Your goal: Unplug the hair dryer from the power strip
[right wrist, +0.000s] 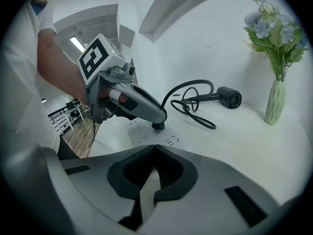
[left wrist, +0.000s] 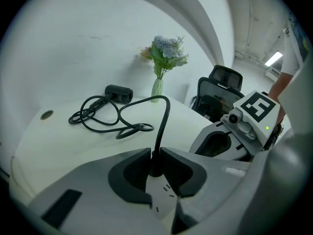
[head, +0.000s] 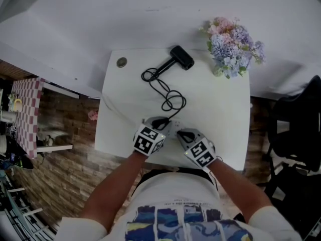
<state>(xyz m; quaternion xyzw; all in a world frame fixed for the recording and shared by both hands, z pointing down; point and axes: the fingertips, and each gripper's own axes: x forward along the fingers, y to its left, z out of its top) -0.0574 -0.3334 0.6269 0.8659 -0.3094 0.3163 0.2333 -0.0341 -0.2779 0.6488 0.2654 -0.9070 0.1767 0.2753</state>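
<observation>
The black hair dryer [head: 180,57] lies at the far side of the white table [head: 220,114], its cord [head: 168,95] looping back to a black plug [left wrist: 155,167] seated in the white power strip [left wrist: 164,196]. My left gripper [left wrist: 156,151] stands over the strip with its dark pads pressed on the plug from both sides. In the right gripper view, the left gripper [right wrist: 157,123] tips down onto the same plug [right wrist: 158,127]. My right gripper [right wrist: 154,150] is shut, its tips meeting over the near end of the power strip [right wrist: 146,137]. In the head view, both grippers sit side by side at the table's near edge.
A vase of pale flowers [head: 231,46] stands at the far right corner. A small round disc [head: 122,62] lies at the far left corner. A black chair [head: 300,127] stands right of the table. The table's near edge is just below the grippers.
</observation>
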